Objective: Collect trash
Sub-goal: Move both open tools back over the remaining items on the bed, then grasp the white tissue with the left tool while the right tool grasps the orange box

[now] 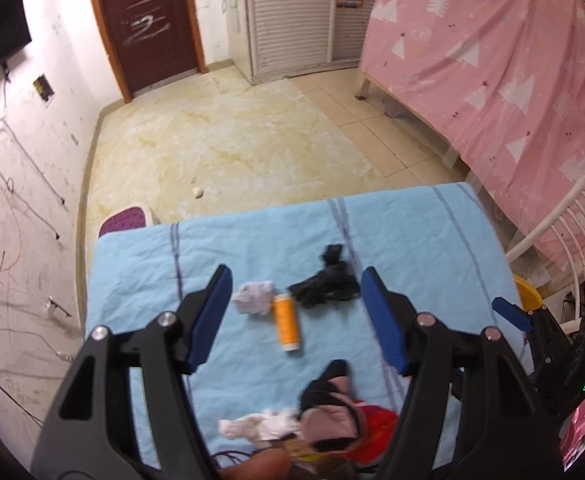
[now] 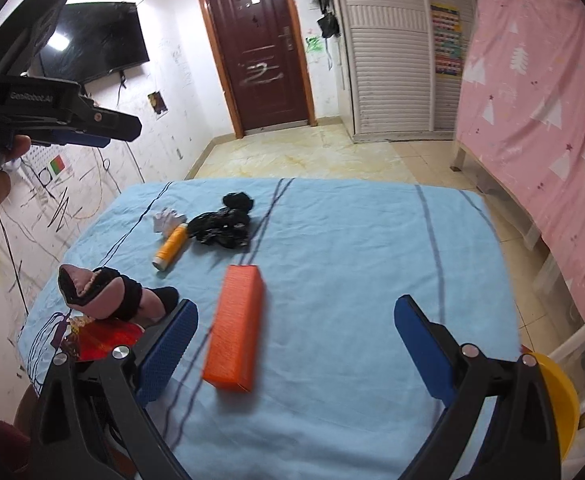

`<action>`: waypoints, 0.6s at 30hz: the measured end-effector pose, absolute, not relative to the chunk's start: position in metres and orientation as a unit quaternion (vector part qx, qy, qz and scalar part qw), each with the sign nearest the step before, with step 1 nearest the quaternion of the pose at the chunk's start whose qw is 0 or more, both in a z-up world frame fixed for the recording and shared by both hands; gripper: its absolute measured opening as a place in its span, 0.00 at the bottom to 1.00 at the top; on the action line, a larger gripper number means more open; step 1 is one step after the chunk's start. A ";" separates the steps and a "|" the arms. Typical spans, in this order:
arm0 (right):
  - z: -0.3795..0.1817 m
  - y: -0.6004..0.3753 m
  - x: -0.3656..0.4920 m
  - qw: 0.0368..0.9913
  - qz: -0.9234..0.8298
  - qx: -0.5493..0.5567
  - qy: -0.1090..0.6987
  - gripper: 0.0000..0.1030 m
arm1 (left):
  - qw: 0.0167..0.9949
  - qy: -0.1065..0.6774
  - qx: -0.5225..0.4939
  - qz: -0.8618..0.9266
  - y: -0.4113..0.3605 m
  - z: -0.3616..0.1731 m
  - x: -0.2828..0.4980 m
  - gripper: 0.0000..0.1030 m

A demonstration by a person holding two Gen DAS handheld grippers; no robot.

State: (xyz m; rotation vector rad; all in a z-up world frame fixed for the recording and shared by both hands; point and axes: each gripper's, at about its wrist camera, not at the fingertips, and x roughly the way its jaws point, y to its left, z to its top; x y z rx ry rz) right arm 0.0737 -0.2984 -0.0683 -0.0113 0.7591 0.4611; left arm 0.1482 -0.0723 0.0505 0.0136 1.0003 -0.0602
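A table with a light blue cloth [image 1: 412, 232] [image 2: 352, 240] holds the litter. In the left wrist view a crumpled white tissue [image 1: 253, 298], an orange bottle [image 1: 287, 322] and a crumpled black bag [image 1: 326, 282] lie between the open fingers of my left gripper [image 1: 296, 316], which hovers above them. Nearer lie a pink and black shoe [image 1: 330, 408], another white tissue [image 1: 258, 426] and a red packet [image 1: 376, 420]. In the right wrist view my right gripper [image 2: 292, 344] is open above an orange box [image 2: 234, 324]. The bottle [image 2: 171, 246], tissue [image 2: 164, 218], black bag [image 2: 220, 226] and shoe [image 2: 104, 294] lie further left.
A yellow bin [image 2: 558, 396] [image 1: 526, 292] stands at the table's right edge beside a white chair [image 1: 564, 232]. A pink-covered bed [image 2: 540, 120] runs along the right. A purple stool [image 1: 126, 220] stands beyond the table. The left gripper shows at upper left [image 2: 72, 120].
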 end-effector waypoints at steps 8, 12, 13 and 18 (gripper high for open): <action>-0.083 -0.266 0.087 0.893 0.225 -0.027 0.389 0.89 | 0.857 0.514 -0.018 -0.017 -0.037 0.007 0.165 0.62; -0.088 -0.256 0.091 0.891 0.221 -0.040 0.394 0.89 | 0.846 0.532 -0.030 -0.018 -0.027 -0.014 0.178 0.62; -0.088 -0.254 0.092 0.891 0.220 -0.042 0.395 0.89 | 0.844 0.534 -0.033 -0.018 -0.024 -0.018 0.180 0.62; -0.092 -0.246 0.098 0.891 0.212 -0.056 0.399 0.87 | 0.836 0.547 -0.044 -0.022 -0.017 -0.035 0.191 0.62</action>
